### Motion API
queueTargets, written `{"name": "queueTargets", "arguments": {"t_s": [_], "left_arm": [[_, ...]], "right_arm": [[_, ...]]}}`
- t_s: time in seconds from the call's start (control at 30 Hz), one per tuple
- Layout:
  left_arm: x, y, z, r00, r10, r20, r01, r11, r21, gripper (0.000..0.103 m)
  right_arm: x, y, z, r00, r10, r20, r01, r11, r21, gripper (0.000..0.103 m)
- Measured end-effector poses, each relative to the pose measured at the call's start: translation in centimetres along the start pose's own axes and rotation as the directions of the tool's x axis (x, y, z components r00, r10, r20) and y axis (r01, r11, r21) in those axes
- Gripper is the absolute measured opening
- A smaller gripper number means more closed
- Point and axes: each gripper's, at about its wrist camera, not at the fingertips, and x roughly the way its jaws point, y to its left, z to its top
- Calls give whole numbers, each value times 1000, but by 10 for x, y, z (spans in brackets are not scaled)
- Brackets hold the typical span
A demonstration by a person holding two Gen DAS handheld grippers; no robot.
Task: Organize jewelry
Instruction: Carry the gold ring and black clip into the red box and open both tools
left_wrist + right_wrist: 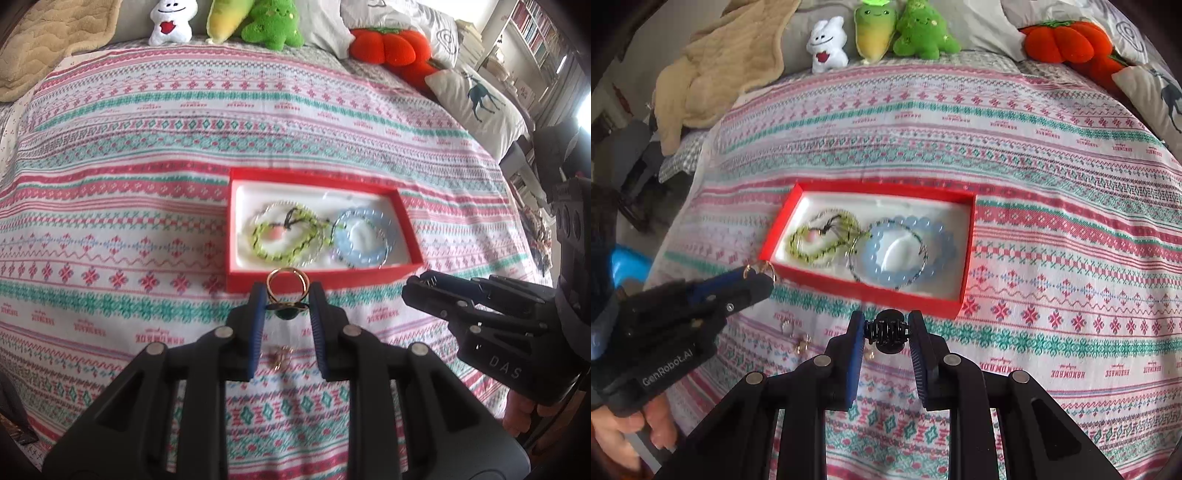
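My left gripper (287, 295) pinches a gold ring with a dark green stone (287, 295) by the band's sides; my right gripper (886, 328) clamps a small black claw hair clip (886, 329). Both hang just short of the red cardboard box (317, 275), where green (282, 236) and blue bead bracelets (364, 236) lie. The round band could twist free and drop among the loose earrings (802, 345) on the patterned quilt (110, 221).

The ring's (287, 295) dark stone sits in shadow between the fingers (258, 314), its shape unclear. Small gold pieces (802, 345) on the bed (1052, 177) are too blurred to name, perhaps earrings. The box (955, 308) and its bracelets (905, 254) smear in the right wrist view. A hand (624, 432) is cut off at the frame's edge.
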Motion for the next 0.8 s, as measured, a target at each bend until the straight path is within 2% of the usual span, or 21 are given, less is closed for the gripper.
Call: {"name": "queueTargets", "arguments": {"t_s": [0.33, 0.5, 0.8], "left_arm": [[19, -8, 16, 997, 36, 74, -35, 999, -11, 25], [31, -8, 22, 993, 74, 94, -73, 997, -7, 25], [47, -5, 27, 991, 102, 83, -101, 995, -9, 25]], "right_arm": [[2, -6, 26, 994, -11, 111, 7, 999, 32, 24], [11, -8, 34, 992, -11, 127, 5, 999, 48, 24], [27, -15, 39, 993, -30, 117, 24, 998, 53, 24]]}}
